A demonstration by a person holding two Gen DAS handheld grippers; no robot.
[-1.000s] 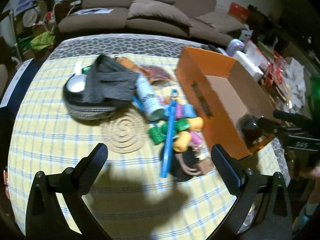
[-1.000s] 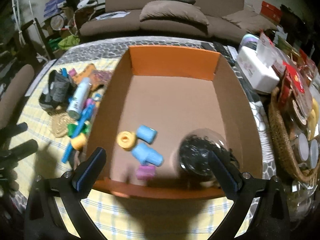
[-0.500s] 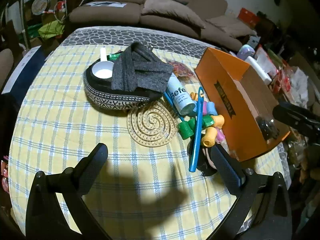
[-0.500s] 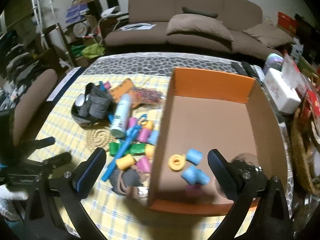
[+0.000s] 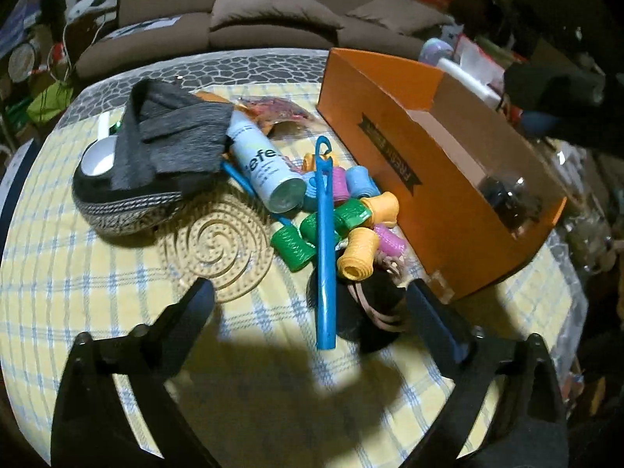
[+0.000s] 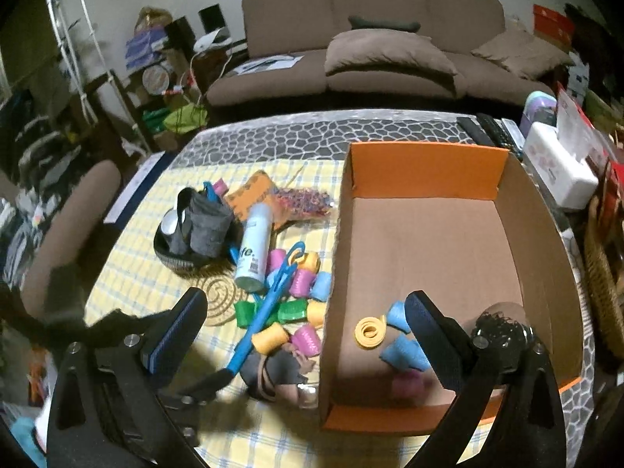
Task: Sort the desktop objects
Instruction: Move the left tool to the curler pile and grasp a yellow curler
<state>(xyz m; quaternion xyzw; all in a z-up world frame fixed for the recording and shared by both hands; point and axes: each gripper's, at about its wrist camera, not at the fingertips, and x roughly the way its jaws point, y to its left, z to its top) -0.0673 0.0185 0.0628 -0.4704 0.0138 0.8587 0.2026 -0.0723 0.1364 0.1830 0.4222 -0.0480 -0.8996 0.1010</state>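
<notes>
left gripper point(image 5: 308, 300) jaws spread, empty, low over blue plastic stick point(image 5: 325, 249) | right gripper point(image 6: 306, 312) released, holds nothing | step: next pickup from hair rollers point(image 5: 357, 230) pile beside orange box point(image 6: 429, 171) | next: close on one item only

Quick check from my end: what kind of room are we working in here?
Most likely a lived-in home living room. A brown sofa with loose cushions stands behind the table, household clutter is piled in the corner by it, and the table carries hair rollers and an orange cardboard box.
</notes>
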